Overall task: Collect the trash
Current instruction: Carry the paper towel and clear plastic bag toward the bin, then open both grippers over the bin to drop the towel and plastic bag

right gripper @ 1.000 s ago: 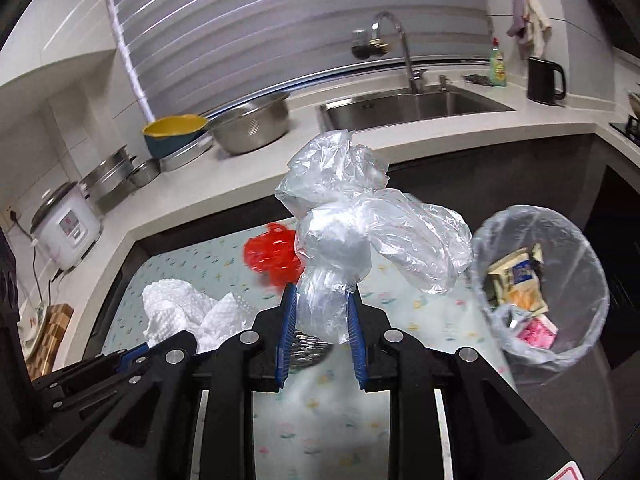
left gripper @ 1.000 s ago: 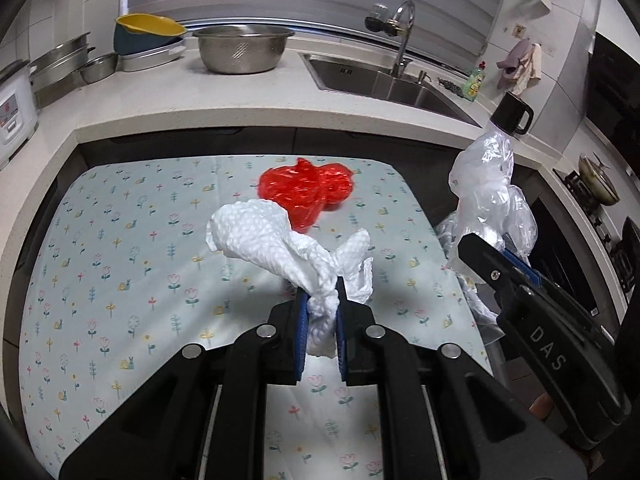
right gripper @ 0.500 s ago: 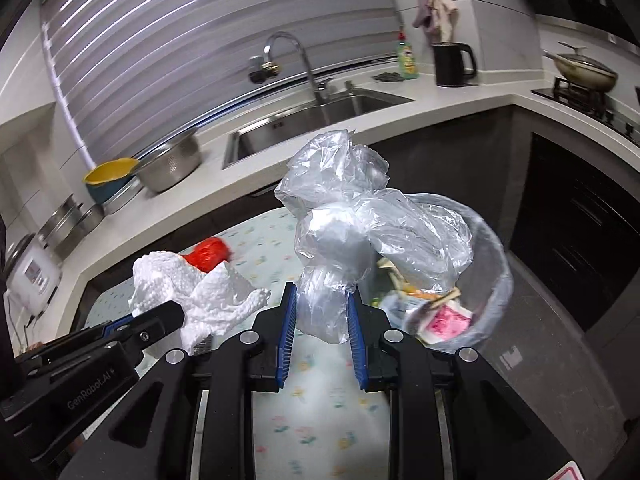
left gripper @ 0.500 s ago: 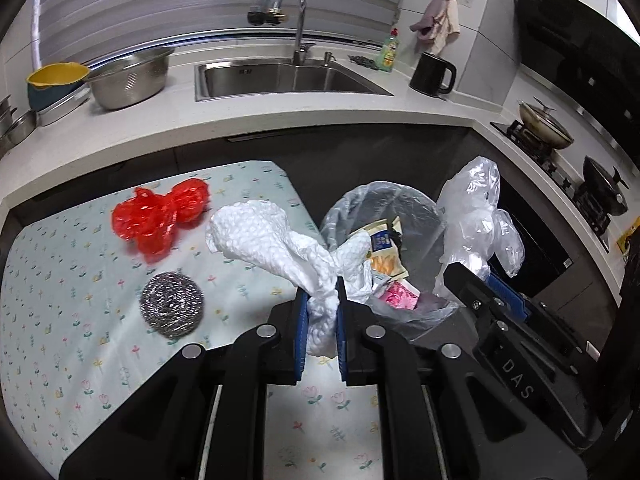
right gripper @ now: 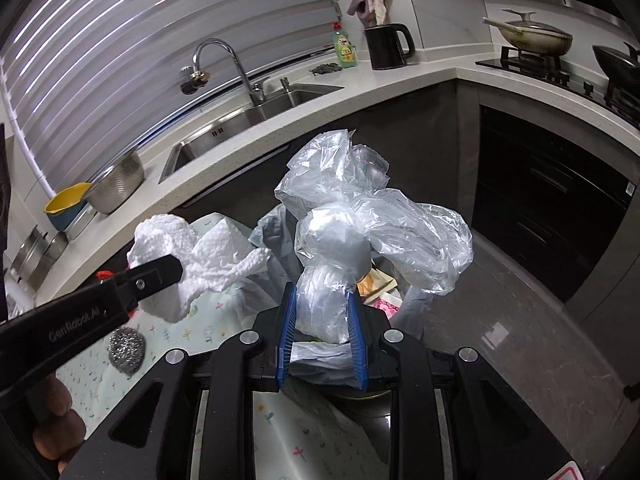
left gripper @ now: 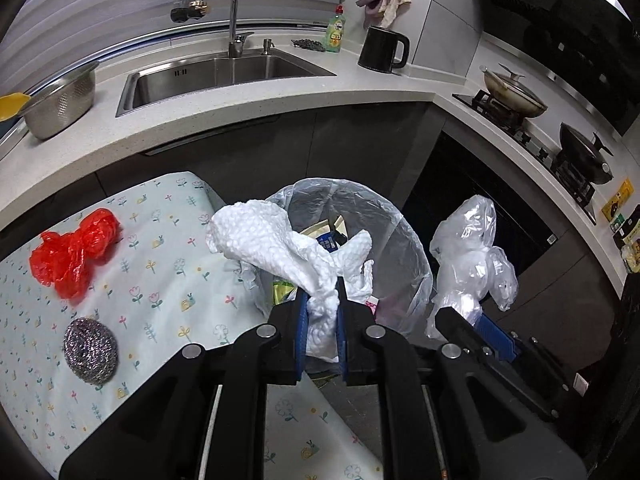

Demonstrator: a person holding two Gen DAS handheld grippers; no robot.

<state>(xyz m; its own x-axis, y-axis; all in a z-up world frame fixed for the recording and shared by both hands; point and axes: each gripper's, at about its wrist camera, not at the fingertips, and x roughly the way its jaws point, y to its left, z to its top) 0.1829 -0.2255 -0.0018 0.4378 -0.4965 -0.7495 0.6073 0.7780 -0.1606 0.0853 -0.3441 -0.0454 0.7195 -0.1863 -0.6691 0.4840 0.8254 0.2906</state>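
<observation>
My left gripper (left gripper: 321, 304) is shut on a crumpled white paper towel (left gripper: 276, 240) and holds it over the near rim of the lined trash bin (left gripper: 404, 240). My right gripper (right gripper: 322, 300) is shut on a crumpled clear plastic bag (right gripper: 360, 232), also held over the bin (right gripper: 412, 304), which it mostly hides. The bag (left gripper: 472, 256) and right gripper show at the bin's right in the left wrist view. The towel (right gripper: 188, 256) shows at the left in the right wrist view. A red plastic bag (left gripper: 72, 252) and a steel scourer (left gripper: 91, 350) lie on the flowered table (left gripper: 168, 280).
The bin holds several wrappers (left gripper: 332, 236). Behind runs a white counter with a sink (left gripper: 224, 72), a steel colander (left gripper: 60, 104), a black kettle (left gripper: 384, 50) and a dish soap bottle (left gripper: 335, 32). A stove with pans (left gripper: 516, 94) is at the right.
Both grippers have swung right from over the table to over the trash bin, still holding the paper towel and the clear bag. The bin now lies directly under them.
</observation>
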